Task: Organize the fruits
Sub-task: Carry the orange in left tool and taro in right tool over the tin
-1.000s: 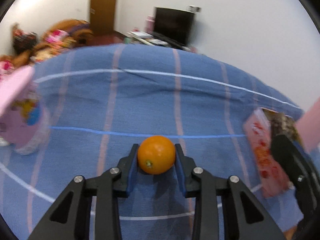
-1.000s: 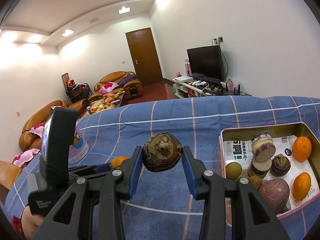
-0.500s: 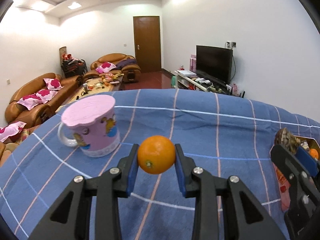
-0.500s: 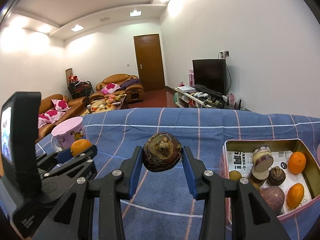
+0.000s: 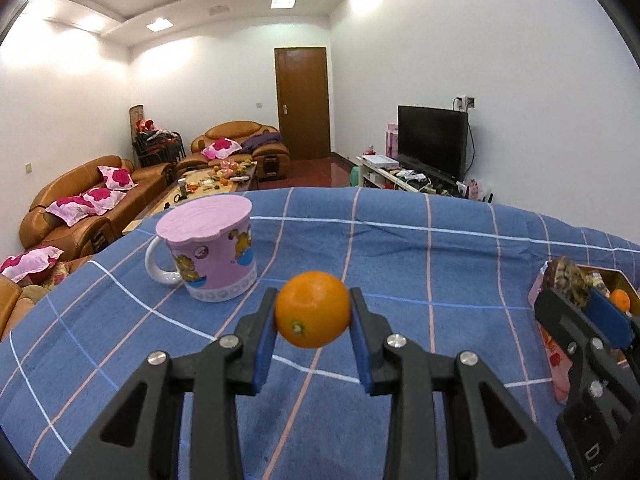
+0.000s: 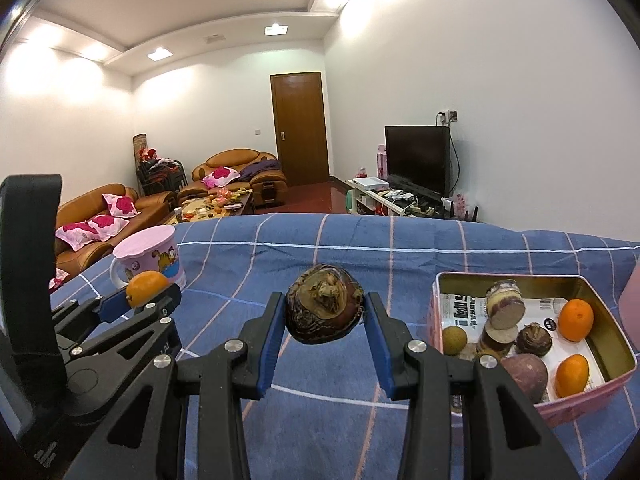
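The left gripper (image 5: pixel 312 312) is clenching an orange (image 5: pixel 312 309) above the blue cloth (image 5: pixel 400 248), near the pink mug (image 5: pixel 208 252). The right gripper (image 6: pixel 325 312) is gripping a brown root (image 6: pixel 325 309) beside the tin (image 6: pixel 600 304) of fruit.

The left claw (image 5: pixel 313 312) is clamped on an orange (image 5: pixel 312 309), raised and tilted slightly downward. The right claw (image 6: pixel 325 311) pinches a brown taro (image 6: pixel 325 309) between its blue pads, alongside the left

Tin (image 5: pixel 538 286) mostly behind right claw (image 5: pixel 580 300); coffee-table clutter (image 6: pixel 216 206) too small.
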The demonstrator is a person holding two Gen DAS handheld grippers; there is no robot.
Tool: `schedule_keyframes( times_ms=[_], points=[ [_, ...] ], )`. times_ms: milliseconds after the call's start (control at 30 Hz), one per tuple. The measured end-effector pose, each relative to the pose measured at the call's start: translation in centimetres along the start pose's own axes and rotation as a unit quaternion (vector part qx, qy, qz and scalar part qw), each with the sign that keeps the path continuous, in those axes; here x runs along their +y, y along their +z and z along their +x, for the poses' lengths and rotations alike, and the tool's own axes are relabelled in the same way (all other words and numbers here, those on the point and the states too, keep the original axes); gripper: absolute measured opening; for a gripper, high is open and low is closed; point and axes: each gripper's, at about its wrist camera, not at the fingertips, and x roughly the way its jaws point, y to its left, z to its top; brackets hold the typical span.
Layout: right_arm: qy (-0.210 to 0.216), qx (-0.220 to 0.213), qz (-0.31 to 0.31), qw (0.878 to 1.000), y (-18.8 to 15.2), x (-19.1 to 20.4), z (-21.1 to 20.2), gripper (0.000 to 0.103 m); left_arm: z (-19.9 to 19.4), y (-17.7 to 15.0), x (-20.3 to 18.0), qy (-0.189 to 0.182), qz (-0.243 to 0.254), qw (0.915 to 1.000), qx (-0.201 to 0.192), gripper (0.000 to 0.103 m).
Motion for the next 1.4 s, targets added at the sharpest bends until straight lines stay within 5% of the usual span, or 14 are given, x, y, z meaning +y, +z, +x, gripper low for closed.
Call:
schedule_keyframes(
  times_ms=[1400],
  points=[
    [-0.044, -0.007, -0.009, 0.999, -1.9, -6.6, -5.7, 0.042, -4.8, -2.1, -6.7, -0.045, 0.013, 0.9988, -0.012, 0.035]
  ],
)
